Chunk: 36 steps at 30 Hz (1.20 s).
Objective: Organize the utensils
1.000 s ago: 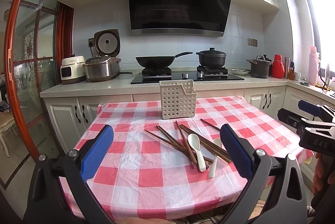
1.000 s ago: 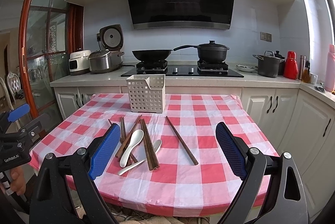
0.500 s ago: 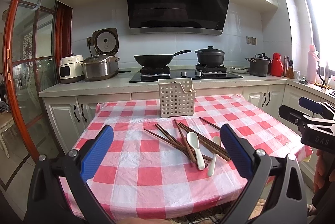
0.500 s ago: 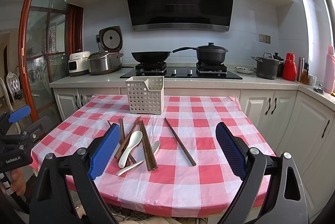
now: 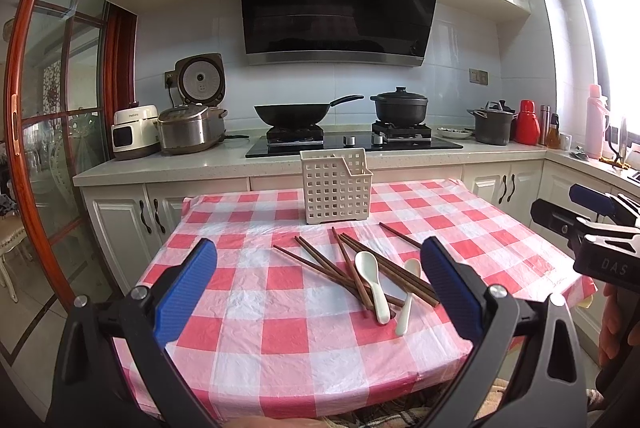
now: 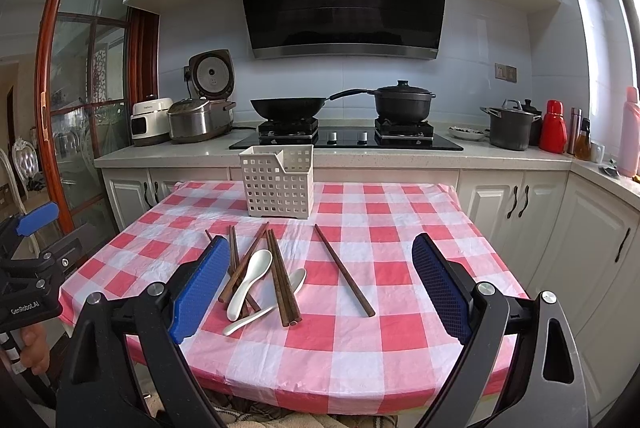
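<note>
A red-and-white checked tablecloth (image 6: 360, 344) covered the table. Toward its far edge stood a white perforated utensil basket (image 6: 279, 182), with brown chopsticks (image 6: 280, 278) and two white ceramic spoons (image 6: 250, 282) scattered just before it. The left gripper (image 5: 320, 292) and right gripper (image 6: 316, 288) hovered wide open, holding nothing.

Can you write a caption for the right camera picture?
Open right gripper faces chopsticks and spoons before a white basket.
</note>
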Tool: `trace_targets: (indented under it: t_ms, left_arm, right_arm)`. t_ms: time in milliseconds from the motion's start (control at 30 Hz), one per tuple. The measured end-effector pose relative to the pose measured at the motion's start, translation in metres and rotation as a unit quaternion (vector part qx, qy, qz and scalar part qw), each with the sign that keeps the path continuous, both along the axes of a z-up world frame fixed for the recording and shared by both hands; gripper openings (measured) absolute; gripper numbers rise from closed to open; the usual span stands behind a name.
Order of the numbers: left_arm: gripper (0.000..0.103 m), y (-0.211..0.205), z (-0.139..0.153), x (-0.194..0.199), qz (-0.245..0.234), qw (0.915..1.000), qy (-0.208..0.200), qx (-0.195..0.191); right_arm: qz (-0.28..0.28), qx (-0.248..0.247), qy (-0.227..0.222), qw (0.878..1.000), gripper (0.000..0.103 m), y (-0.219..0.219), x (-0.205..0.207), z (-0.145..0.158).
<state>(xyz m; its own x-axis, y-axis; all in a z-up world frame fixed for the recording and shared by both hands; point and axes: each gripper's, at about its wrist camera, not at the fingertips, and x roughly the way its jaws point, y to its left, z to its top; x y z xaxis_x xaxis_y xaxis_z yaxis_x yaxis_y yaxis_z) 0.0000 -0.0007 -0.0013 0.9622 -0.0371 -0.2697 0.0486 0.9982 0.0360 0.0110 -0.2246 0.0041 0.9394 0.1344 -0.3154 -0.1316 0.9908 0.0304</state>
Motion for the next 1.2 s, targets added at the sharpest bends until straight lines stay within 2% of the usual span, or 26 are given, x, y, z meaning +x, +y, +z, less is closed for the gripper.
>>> trace_targets:
  t_ms: [1200]
  left_arm:
    - [0.098,-0.0008,-0.0087,0.0023,0.000,1.0000,0.008,0.001]
  right_arm:
    - [0.003,0.000,0.012,1.000,0.087,0.0016,0.0053,-0.0023]
